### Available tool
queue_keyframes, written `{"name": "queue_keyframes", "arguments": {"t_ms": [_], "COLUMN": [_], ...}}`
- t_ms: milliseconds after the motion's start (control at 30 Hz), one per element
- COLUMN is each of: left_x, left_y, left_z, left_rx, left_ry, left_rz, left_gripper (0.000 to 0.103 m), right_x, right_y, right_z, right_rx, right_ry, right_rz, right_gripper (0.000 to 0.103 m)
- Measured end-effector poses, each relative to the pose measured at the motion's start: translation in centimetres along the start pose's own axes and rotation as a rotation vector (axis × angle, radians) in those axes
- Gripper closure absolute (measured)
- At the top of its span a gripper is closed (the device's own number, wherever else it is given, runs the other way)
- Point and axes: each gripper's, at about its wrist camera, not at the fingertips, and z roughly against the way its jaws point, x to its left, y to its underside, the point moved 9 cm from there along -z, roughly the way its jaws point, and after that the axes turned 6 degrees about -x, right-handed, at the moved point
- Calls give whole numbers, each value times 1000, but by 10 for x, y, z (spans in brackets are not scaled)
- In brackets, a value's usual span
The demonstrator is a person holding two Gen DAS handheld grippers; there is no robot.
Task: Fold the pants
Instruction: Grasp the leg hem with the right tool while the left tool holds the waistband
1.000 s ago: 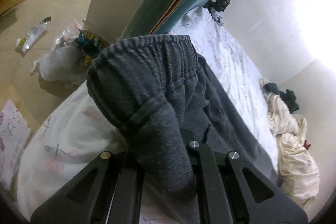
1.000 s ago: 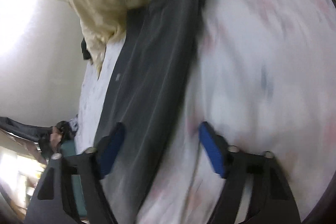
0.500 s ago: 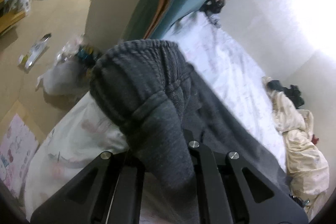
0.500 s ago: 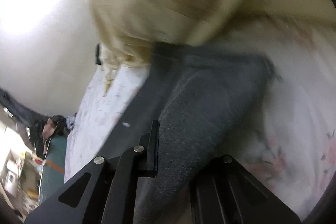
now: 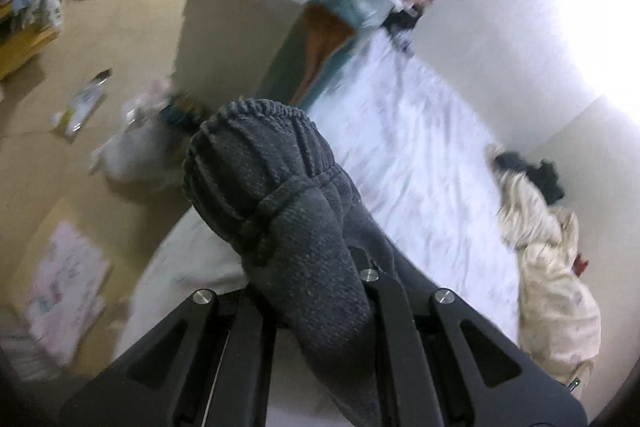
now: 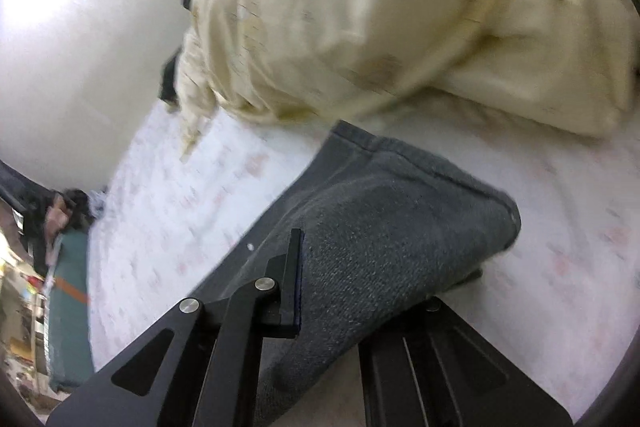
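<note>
Dark grey knit pants lie along a white patterned bed sheet (image 5: 420, 155). In the left wrist view my left gripper (image 5: 312, 291) is shut on the gathered elastic waistband (image 5: 264, 163) of the pants, which bulges up over the fingers and hides their tips. In the right wrist view my right gripper (image 6: 384, 283) is shut on the hemmed leg end of the pants (image 6: 384, 211), lifted off the sheet (image 6: 192, 203). Cloth covers the right finger; the left finger's (image 6: 294, 279) blue-edged pad presses the fabric.
A cream blanket (image 6: 400, 11) is heaped just beyond the leg end, also seen by the wall (image 5: 552, 275). A teal and orange cushion (image 5: 332, 43) leans at the bed's far end. Beside the bed are a beige floor (image 5: 80, 39), bags and scattered items.
My right gripper went from open over the pants leg to shut on its hem and lifted it. My left gripper rose with the waistband still held; the bed looks farther below.
</note>
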Motion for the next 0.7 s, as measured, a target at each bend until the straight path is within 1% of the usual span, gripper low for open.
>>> {"name": "queue_keyframes", "arguments": {"t_ms": [33,100,133,167,200,267,300,333,367,400,433,467,500,533,567,600,700], "left_x": [10,25,32,41,48,63,68,71,73,74,73,71,69,68,69,72,75], "left_y": [7,16,21,26,30,45,52,57,62,67,71,74,77,80,82,82,80], "left_z": [12,34,44,55,59,58,54,49,44,41,39,37,35,35,34,33,34], "left_rx": [36,80,93,104,120,188,219,242,255,264,264,266,267,271,275,277,269], "left_ry": [-24,-33,-45,-65,-81,-106,-129,-150,-170,-193,-224,-241,-256,-268,-276,-276,-268], "left_rz": [-7,-12,-27,-67,-85,-73,-83,-101,-120,-155,-209,-244,-278,-302,-314,-308,-275], "left_gripper": [99,99,99,99,99,99,99,99,99,99,99,99,99,99,99,99,99], "right_x": [-8,-33,-45,-53,-67,-82,-85,-89,-94,-101,-108,-119,-126,-133,-139,-141,-126], "right_y": [9,36,48,58,75,93,96,99,100,101,102,104,104,105,104,101,77], "right_z": [8,32,41,47,54,61,62,62,62,59,59,56,55,54,53,54,58], "right_rx": [20,92,125,150,212,276,281,290,300,308,315,331,343,352,369,374,331], "right_ry": [24,101,138,171,236,302,306,323,358,403,428,479,517,547,586,620,762], "right_rz": [-1,-41,-61,-59,-34,-31,-38,-36,-28,-26,-34,-56,-67,-71,-60,-33,164], "right_gripper": [98,98,98,98,98,98,98,95,91,90,81,62,53,42,38,38,37]}}
